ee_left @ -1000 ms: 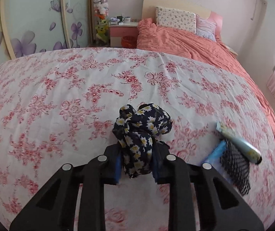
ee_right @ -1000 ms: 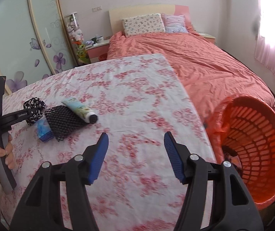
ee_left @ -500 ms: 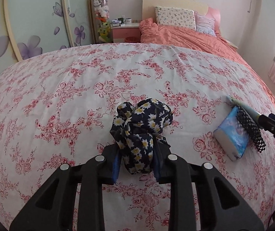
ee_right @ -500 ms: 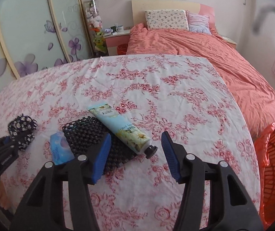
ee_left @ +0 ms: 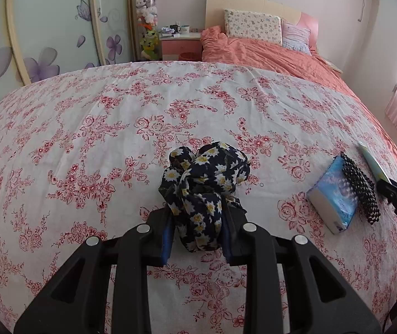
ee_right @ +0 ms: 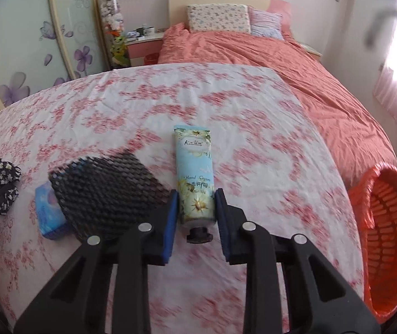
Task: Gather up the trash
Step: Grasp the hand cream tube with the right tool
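Note:
My left gripper (ee_left: 197, 222) is shut on a dark floral scrunchie (ee_left: 205, 178), held just above the flowered bedspread (ee_left: 115, 139); it also shows in the right wrist view (ee_right: 0, 175). My right gripper (ee_right: 195, 208) has its blue pads on both sides of a light blue hand cream tube (ee_right: 195, 175), cap end toward me, and appears shut on it. A black mesh pad (ee_right: 106, 192) and a blue tissue pack (ee_right: 48, 211) lie just left of the tube. An orange laundry-style basket (ee_right: 387, 231) stands beside the bed at the right.
The salmon duvet (ee_left: 268, 55) and pillows lie at the far end of the bed. A pink nightstand (ee_left: 180, 44) and a wardrobe with purple flowers (ee_left: 45, 41) stand at the back left. The bed's right edge drops off next to the basket.
My right gripper has swung left from the basket to the hand cream tube and closed in around it. My left gripper keeps hold of the scrunchie and has shifted slightly.

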